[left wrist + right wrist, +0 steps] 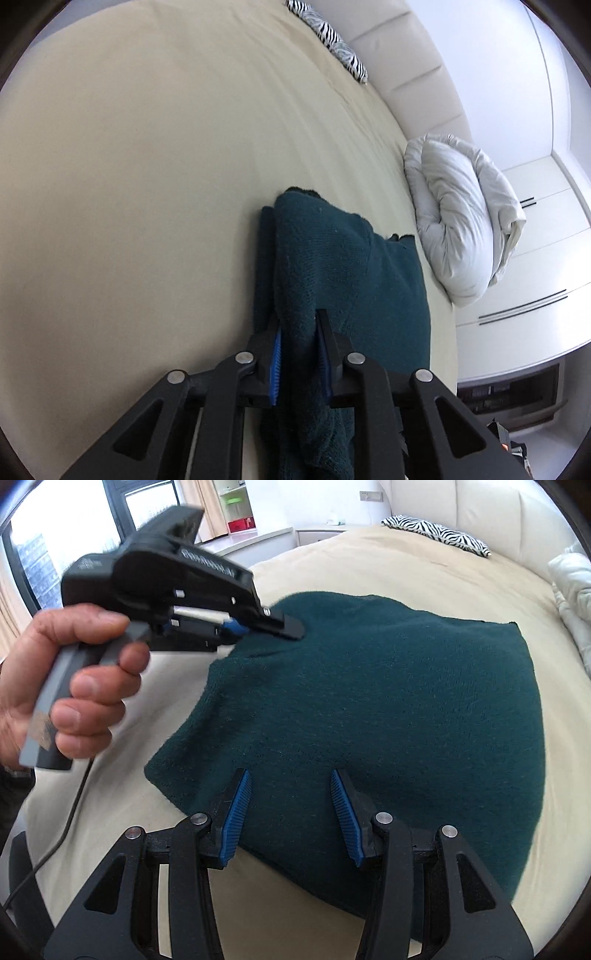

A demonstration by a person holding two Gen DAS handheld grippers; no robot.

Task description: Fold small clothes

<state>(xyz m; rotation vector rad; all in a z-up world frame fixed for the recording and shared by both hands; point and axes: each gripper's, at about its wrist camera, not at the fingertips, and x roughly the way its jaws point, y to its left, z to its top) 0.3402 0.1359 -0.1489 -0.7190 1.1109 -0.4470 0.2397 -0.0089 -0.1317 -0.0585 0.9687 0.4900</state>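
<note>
Jaws of left gripper [299,345] clamped on sweater [388,709] edge, lifting it; right gripper [291,812] jaws wide apart, holding nothing, above sweater lying on bed [369,565].

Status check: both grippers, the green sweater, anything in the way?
Left gripper shut on green sweater edge. Right gripper open above near hem. Sweater on beige bed. Nothing in the way.

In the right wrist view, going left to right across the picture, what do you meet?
Person's left hand on the left gripper's handle → left gripper, jaws shut on the dark green knit garment → zebra-print pillow → white duvet at the right edge.
</note>
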